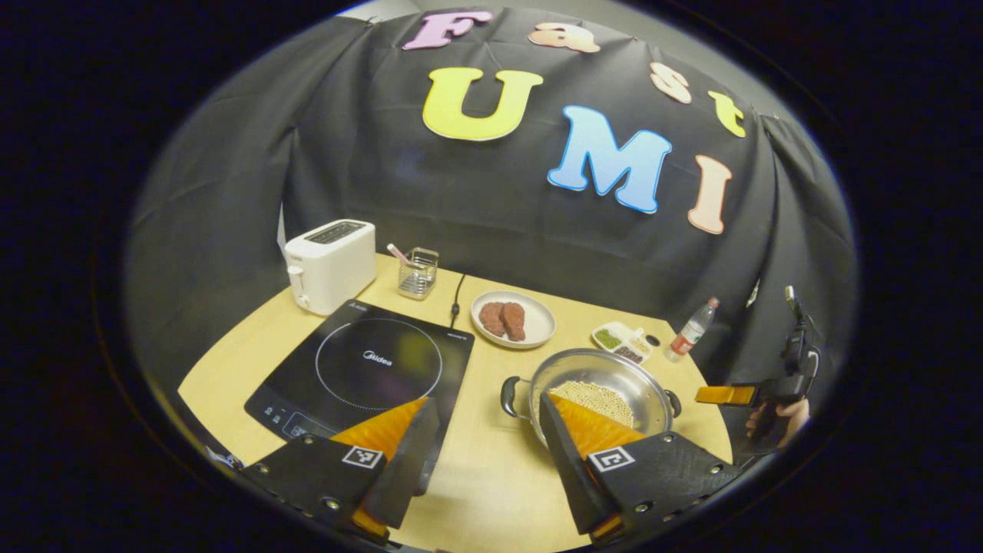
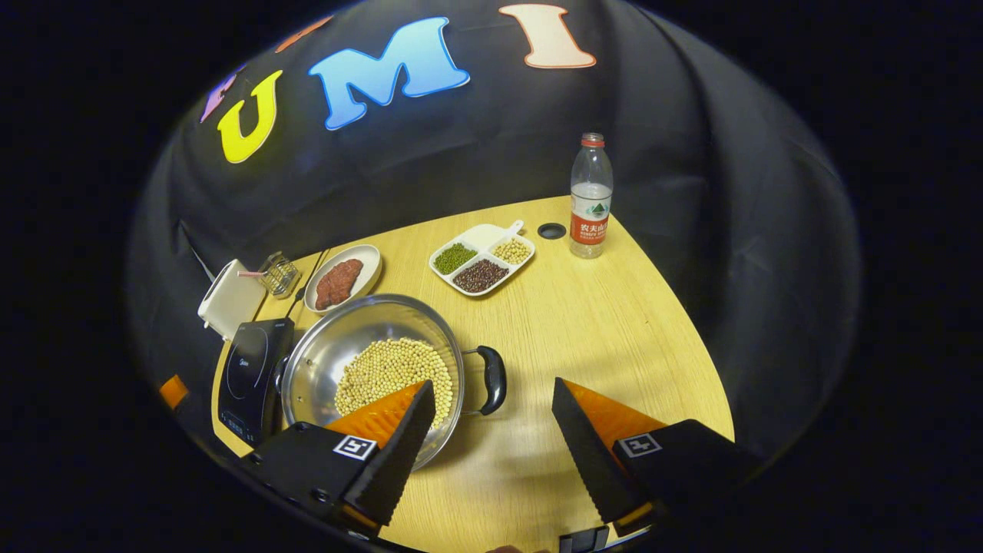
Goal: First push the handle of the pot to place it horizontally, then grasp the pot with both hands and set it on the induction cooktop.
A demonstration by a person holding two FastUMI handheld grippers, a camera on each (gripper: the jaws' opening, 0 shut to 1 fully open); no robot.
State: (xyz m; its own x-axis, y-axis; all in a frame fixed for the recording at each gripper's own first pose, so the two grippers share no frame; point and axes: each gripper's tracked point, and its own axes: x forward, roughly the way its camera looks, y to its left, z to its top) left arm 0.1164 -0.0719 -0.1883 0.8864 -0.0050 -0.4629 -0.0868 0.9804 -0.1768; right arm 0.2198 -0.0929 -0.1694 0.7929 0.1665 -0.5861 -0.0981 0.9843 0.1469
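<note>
Pale wooden table (image 2: 614, 322) in a black-draped booth: shiny steel two-handled pot (image 1: 599, 392) of yellow beans sits right of the black glass induction cooktop (image 1: 369, 369).
Left gripper (image 1: 484, 430) and right gripper (image 2: 491, 430), both gaping wide and holding nothing; the pot looks rigid, weighty, slick, so take its black side handles (image 2: 491, 380).

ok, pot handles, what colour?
Black. The pot handles show best in the right gripper view, against the shiny steel pot holding pale beans.
</note>
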